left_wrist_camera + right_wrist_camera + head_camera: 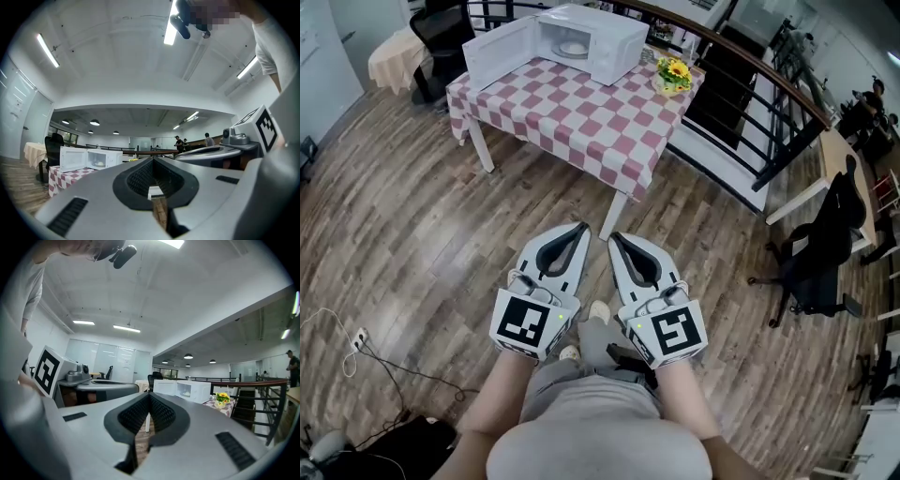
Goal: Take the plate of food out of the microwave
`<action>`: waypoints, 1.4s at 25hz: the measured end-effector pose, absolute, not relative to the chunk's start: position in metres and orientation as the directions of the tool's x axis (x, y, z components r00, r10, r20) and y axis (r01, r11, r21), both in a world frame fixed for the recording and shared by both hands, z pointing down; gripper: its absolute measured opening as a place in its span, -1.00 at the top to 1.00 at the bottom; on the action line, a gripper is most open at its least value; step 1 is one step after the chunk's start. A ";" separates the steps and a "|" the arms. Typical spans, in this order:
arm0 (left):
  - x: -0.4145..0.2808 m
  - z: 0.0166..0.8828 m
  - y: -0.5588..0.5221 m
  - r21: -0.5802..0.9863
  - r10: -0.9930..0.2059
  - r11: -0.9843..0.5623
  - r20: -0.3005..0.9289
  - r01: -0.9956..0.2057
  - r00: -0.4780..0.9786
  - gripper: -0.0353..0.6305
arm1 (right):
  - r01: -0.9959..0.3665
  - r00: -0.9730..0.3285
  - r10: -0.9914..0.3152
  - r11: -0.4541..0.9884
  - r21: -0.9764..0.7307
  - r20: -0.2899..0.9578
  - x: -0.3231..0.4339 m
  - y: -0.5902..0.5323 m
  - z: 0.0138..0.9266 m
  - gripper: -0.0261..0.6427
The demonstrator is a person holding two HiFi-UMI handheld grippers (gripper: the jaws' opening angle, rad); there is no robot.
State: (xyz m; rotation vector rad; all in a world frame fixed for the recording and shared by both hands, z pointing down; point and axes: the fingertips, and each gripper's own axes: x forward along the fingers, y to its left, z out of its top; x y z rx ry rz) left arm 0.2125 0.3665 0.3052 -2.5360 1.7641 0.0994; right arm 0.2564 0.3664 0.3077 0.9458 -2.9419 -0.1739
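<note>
A white microwave [581, 39] stands on a red-and-white checkered table [581, 112] at the far side of the room, its door swung open to the left. A white plate [574, 47] with food lies inside it. Both grippers are held side by side, level, well short of the table. My left gripper [583, 226] is shut with nothing in it, and so is my right gripper [612, 237]. In the left gripper view the microwave [89, 159] is small and far beyond the left gripper's [152, 158] closed tips. The right gripper view shows the microwave [187, 390] ahead, right of the right gripper's [149, 394] tips.
A pot of yellow flowers [673, 75] sits on the table's right corner. A dark railing [750, 66] runs behind and to the right of the table. A black office chair [825, 244] stands at right, cables [356, 342] lie on the wooden floor at lower left.
</note>
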 end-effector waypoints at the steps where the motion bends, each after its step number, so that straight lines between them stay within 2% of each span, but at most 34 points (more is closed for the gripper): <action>1: 0.209 0.305 0.366 -0.007 -0.935 -0.345 -0.084 -0.939 0.344 0.88 | -0.577 -0.813 -0.582 0.808 0.117 0.013 0.254 0.364 0.309 0.85; 14: 0.144 0.296 0.325 -0.035 -0.958 -0.264 -0.109 -0.964 0.266 0.88 | -0.490 -0.867 -0.499 0.858 0.156 0.018 0.182 0.326 0.308 0.85; 18: 0.118 0.296 0.300 -0.036 -0.967 -0.242 -0.080 -0.970 0.244 0.88 | -0.489 -0.869 -0.495 0.860 0.144 0.009 0.159 0.299 0.309 0.85; 30: 0.064 0.300 0.207 -0.044 -0.960 -0.277 -0.040 -0.960 0.279 0.88 | -0.529 -0.848 -0.529 0.845 0.081 -0.031 0.100 0.202 0.307 0.85; 35: 0.048 0.294 0.168 -0.048 -0.939 -0.335 -0.068 -0.941 0.337 0.88 | -0.539 -0.842 -0.537 0.840 0.059 -0.038 0.079 0.164 0.310 0.85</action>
